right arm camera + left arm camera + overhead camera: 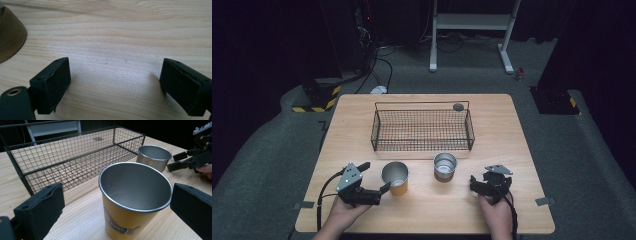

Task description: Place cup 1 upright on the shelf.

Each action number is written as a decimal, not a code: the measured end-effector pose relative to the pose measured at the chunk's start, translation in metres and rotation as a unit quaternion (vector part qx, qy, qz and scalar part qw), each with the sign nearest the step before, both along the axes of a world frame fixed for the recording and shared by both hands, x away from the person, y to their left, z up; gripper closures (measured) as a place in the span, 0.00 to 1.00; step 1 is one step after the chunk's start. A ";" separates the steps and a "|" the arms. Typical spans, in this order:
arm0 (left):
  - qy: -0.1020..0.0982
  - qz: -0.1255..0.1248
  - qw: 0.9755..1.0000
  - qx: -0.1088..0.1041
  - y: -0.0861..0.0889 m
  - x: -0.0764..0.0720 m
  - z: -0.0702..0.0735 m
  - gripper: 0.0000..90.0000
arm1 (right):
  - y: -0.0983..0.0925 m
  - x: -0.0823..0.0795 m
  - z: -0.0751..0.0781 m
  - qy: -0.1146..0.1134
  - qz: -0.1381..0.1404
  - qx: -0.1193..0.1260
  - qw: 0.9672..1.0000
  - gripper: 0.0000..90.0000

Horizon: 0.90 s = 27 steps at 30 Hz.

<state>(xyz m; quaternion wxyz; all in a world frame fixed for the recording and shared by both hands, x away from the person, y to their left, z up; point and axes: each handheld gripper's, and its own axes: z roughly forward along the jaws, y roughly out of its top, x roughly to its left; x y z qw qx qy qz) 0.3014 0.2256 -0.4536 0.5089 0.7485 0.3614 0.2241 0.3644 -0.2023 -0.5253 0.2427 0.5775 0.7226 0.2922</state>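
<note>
Left gripper (374, 177) at near left of the table (512, 145), fingers (40, 210) spread wide, one on each side of the yellow cup (396, 178). No contact seen in the left gripper view; cup sits between the pads with gaps either side. Yellow cup upright on the table, open end up, steel inside, printed yellow wall. Wire basket (422, 131) stands beyond it toward the far side, centred on the table. Steel cup (445, 166) upright, right of the yellow cup and just near of the basket. Right gripper (484, 186) at near right, low over bare wood, fingers (51, 83) wide with nothing between them; steel cup base at the left edge of the right gripper view.
</note>
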 end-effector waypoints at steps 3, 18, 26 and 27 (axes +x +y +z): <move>0.001 -0.004 1.000 -0.003 -0.003 0.001 -0.001 0.00 | 0.000 -0.001 0.000 0.000 0.000 0.000 1.000 0.11; 0.004 -0.022 1.000 0.006 -0.020 0.008 -0.007 0.00 | -0.001 -0.009 0.000 -0.001 0.008 0.000 1.000 0.11; 0.005 -0.029 1.000 0.008 -0.026 0.012 -0.012 0.00 | -0.001 -0.009 0.000 -0.001 0.009 -0.001 1.000 0.11; 0.007 -0.031 0.999 0.008 -0.027 0.012 -0.013 0.00 | -0.001 -0.010 0.000 -0.001 0.008 0.000 1.000 0.11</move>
